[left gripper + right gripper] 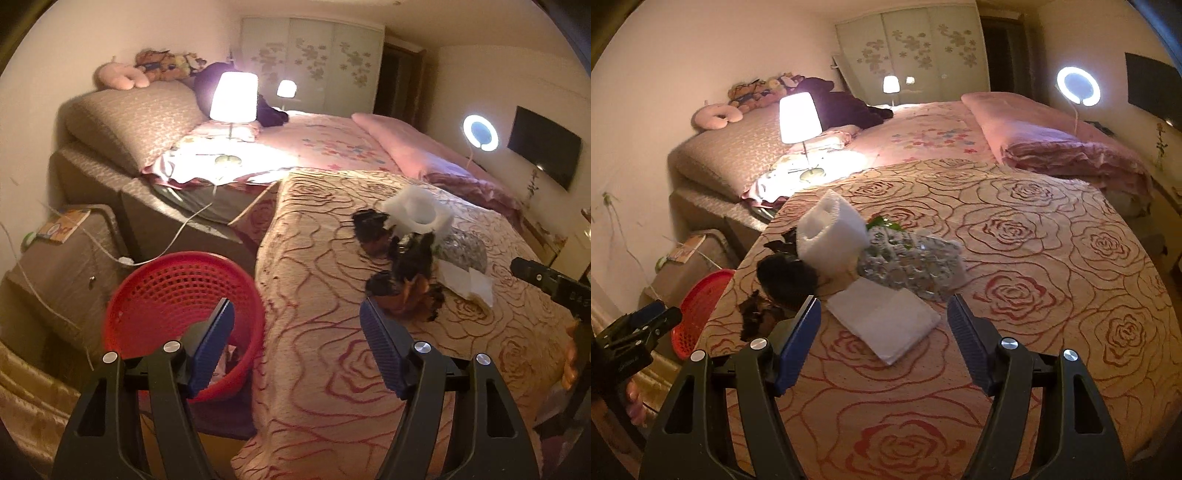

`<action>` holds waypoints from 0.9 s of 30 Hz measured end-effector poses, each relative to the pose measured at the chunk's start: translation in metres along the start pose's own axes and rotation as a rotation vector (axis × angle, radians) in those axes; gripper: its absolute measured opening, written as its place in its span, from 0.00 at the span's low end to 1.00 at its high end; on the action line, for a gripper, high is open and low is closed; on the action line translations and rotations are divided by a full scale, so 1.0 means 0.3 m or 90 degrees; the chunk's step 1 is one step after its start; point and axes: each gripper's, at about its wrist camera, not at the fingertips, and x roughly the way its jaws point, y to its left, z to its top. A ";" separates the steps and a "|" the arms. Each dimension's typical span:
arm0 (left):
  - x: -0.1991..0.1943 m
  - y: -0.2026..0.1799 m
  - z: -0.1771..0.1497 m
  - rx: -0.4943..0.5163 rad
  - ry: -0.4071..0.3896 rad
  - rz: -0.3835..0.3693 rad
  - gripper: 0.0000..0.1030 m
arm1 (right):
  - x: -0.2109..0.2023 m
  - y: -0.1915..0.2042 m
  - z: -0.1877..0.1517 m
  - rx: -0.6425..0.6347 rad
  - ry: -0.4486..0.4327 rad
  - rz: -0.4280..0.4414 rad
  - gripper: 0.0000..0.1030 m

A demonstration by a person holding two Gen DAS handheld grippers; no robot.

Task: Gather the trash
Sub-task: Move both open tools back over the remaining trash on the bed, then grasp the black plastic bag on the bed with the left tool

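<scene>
A pile of trash lies on the rose-patterned bedspread: a white foam roll, a crinkled silver wrapper, a flat white paper and dark crumpled scraps. The same pile shows in the left wrist view, with the foam roll, the dark scraps and the paper. A red mesh basket stands on the floor beside the bed; its rim shows in the right wrist view. My left gripper is open and empty between basket and pile. My right gripper is open, straddling the white paper.
A lit table lamp stands on the bed near brown pillows. A folded pink quilt lies at the back right. A ring light and a wall TV are on the right. A white cable trails by the basket.
</scene>
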 end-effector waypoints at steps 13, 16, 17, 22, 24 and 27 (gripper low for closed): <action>0.109 -0.242 0.091 0.094 0.013 -0.077 0.70 | 0.005 -0.099 -0.013 0.044 0.002 -0.008 0.69; 0.163 -0.276 0.129 0.099 0.027 -0.085 0.70 | 0.008 -0.120 -0.013 0.055 0.003 -0.008 0.70; 0.173 -0.281 0.134 0.101 0.030 -0.088 0.70 | 0.010 -0.124 -0.014 0.057 0.004 -0.007 0.70; 0.246 -0.341 0.158 0.136 0.053 -0.090 0.69 | 0.018 -0.139 -0.016 0.064 0.007 -0.004 0.70; 0.271 -0.349 0.154 0.139 0.065 -0.096 0.66 | 0.020 -0.141 -0.018 0.068 0.008 -0.004 0.70; 0.305 -0.358 0.151 0.145 0.091 -0.110 0.34 | 0.024 -0.145 -0.020 0.073 0.010 -0.003 0.70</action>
